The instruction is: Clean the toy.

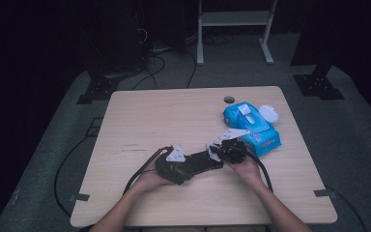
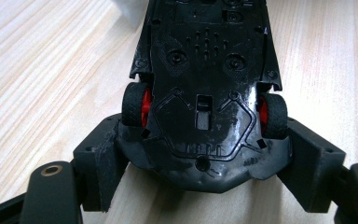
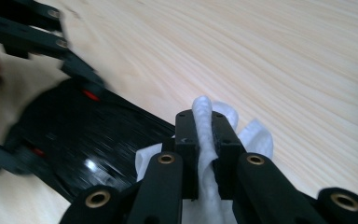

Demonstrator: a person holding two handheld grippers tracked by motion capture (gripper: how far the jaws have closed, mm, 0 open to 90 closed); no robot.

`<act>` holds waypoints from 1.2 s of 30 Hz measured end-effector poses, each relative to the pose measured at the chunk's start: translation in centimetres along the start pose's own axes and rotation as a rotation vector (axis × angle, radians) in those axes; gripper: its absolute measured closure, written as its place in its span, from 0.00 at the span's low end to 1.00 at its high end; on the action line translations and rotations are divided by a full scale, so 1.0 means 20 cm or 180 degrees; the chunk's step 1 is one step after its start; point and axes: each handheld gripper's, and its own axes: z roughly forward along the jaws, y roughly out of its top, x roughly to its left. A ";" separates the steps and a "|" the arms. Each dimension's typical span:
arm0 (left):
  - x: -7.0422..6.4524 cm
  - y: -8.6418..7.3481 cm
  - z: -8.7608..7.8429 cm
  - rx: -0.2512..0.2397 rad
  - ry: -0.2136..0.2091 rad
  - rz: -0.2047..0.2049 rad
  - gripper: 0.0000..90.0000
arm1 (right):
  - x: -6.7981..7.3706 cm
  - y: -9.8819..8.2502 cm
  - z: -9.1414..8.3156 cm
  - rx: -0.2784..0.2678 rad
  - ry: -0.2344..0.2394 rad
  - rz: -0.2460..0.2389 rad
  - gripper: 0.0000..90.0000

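From above I can barely separate the left claw (image 1: 212, 159) from the black toy car (image 1: 200, 162) it clamps by its rear, underside up, near the worktop's (image 1: 140, 116) front edge. The right claw (image 1: 216, 151) pinches a white wipe (image 3: 205, 135) against the car; its own view blurs the car's far end. A blue wipes pack (image 1: 251, 126) sits toward the right edge. The left half of the worktop lies open.

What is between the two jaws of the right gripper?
A white wipe is pinched between the jaws of the right gripper, as the right gripper view shows. Its folds stick out just beside the black toy car.
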 end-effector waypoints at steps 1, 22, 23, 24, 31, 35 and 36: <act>0.00 0.00 0.00 0.0004 0.0003 0.0002 0.26 | -0.02 -0.02 -0.02 0.0000 0.0002 0.0042 0.93; -0.02 0.03 0.01 0.0034 0.0002 0.0134 0.26 | 0.21 0.05 0.08 0.0042 0.0373 -0.0155 0.93; -0.02 0.03 0.01 0.0036 -0.0006 0.0129 0.26 | 0.23 0.07 0.10 0.0048 0.0398 -0.0170 0.93; -0.02 0.03 0.01 0.0036 -0.0011 0.0118 0.26 | 0.24 0.08 0.12 0.0038 0.0405 -0.0201 0.93; -0.01 0.02 0.01 0.0024 -0.0040 0.0049 0.26 | 0.11 0.06 0.08 0.0031 0.0184 -0.0075 0.93; 0.00 0.02 0.01 0.0037 -0.0045 0.0050 0.26 | 0.02 0.00 -0.02 0.0069 0.0256 0.0162 0.92; 0.00 0.02 0.01 0.0040 -0.0047 0.0051 0.26 | 0.02 0.00 -0.04 0.0067 0.0279 0.0161 0.92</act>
